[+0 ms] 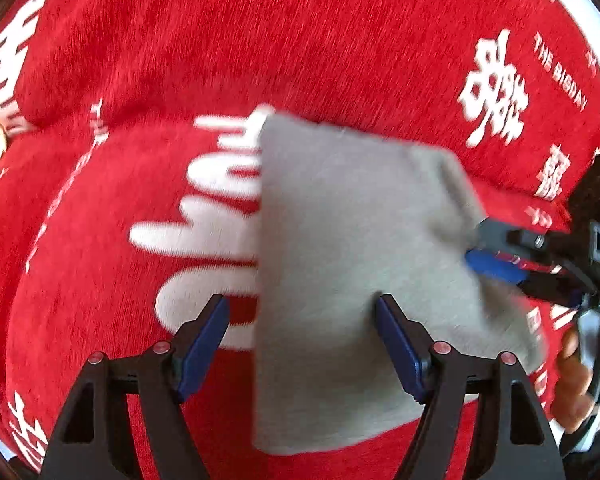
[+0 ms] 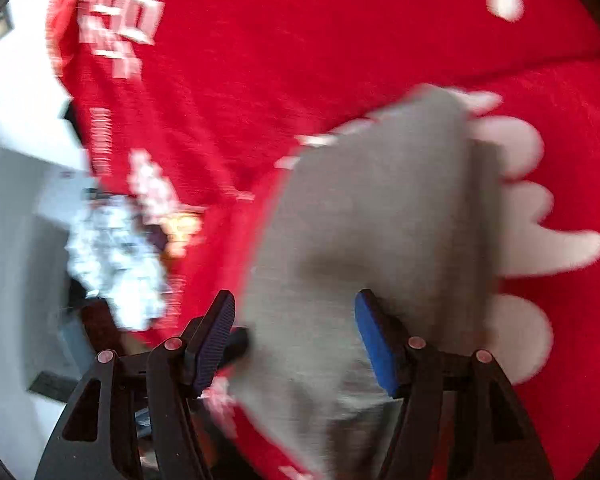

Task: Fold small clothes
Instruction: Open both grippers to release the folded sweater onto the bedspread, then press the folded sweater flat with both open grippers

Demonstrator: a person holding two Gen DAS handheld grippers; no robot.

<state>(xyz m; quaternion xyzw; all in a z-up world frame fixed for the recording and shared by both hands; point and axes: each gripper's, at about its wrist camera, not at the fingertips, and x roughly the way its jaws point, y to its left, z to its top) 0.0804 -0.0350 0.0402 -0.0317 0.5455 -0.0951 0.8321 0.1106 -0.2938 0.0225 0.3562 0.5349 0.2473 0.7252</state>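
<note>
A small grey cloth lies folded on a red blanket with white lettering. My left gripper is open right above the cloth's near left edge, its right finger over the grey fabric. My right gripper shows at the cloth's right edge in the left wrist view, its blue pads apart beside the fabric. In the blurred right wrist view the right gripper is open over the grey cloth, which passes between the fingers without being pinched.
The red blanket covers the whole work surface. A white floor and blurred clutter lie past its left edge in the right wrist view. A hand holds the right gripper.
</note>
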